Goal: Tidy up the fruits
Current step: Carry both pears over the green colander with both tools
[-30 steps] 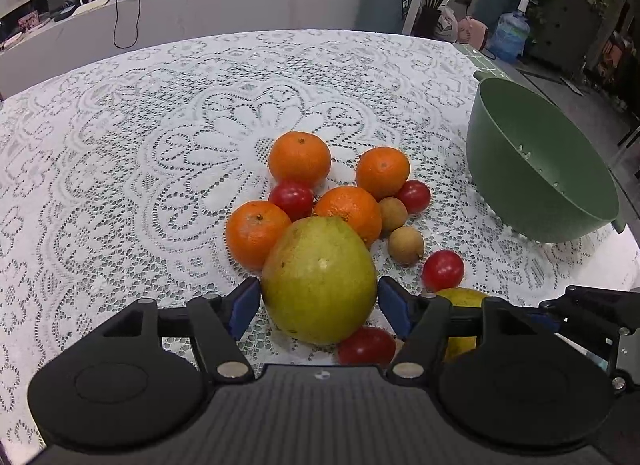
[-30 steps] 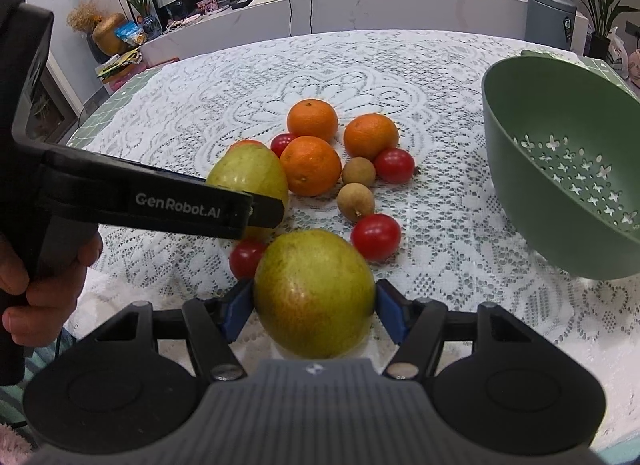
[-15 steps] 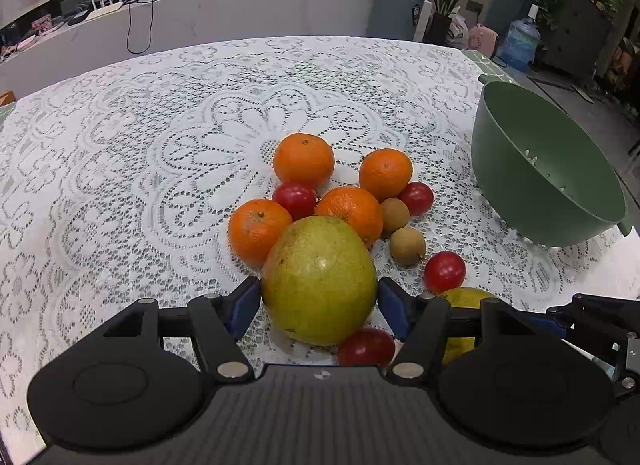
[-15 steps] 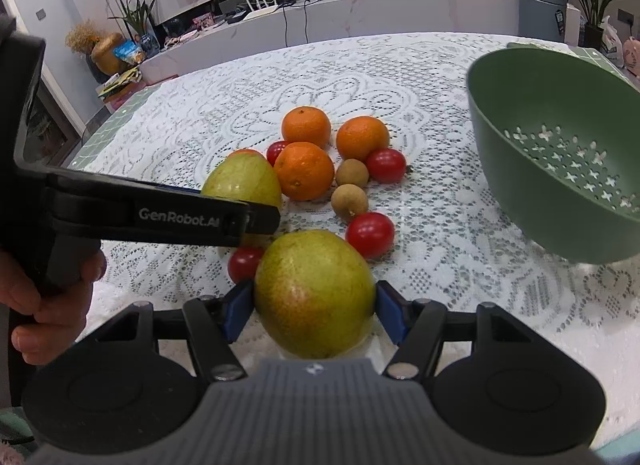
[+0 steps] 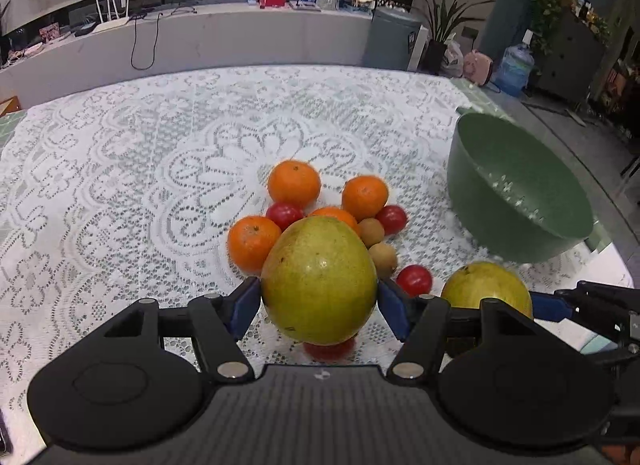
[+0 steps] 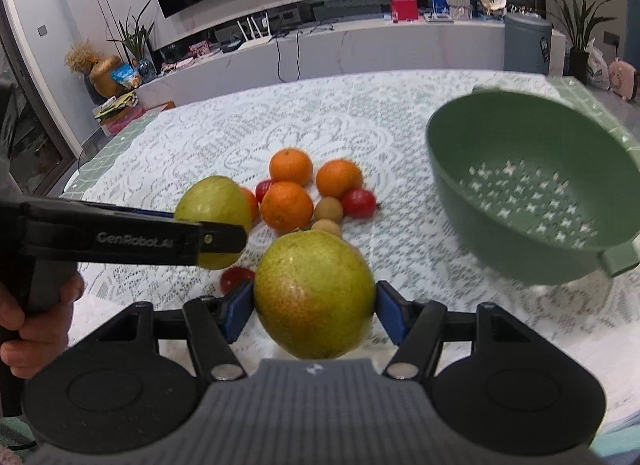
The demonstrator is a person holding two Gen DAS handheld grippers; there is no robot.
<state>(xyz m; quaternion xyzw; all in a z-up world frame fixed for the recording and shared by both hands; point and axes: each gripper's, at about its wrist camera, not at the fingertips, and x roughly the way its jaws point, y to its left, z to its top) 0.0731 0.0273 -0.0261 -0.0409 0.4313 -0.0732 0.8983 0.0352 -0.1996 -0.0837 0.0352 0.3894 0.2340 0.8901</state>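
Fruits heaped mid-table on white lace tablecloth (image 5: 120, 185). Two big oval yellow-green mangoes, skin smooth and speckled: one mango (image 5: 319, 279) clamped between blue pads of left gripper (image 5: 319, 299), other mango (image 6: 314, 293) pinched likewise in right gripper (image 6: 315, 307), both lifted above the cloth. Four round, dimpled oranges (image 5: 294, 183). Four glossy red tomatoes counted, one (image 5: 415, 279) near the right-hand mango. Two small, dull brown longans (image 5: 371, 232). One green plastic colander (image 6: 532, 193), round, star-perforated bottom, standing at right, apart from the heap.
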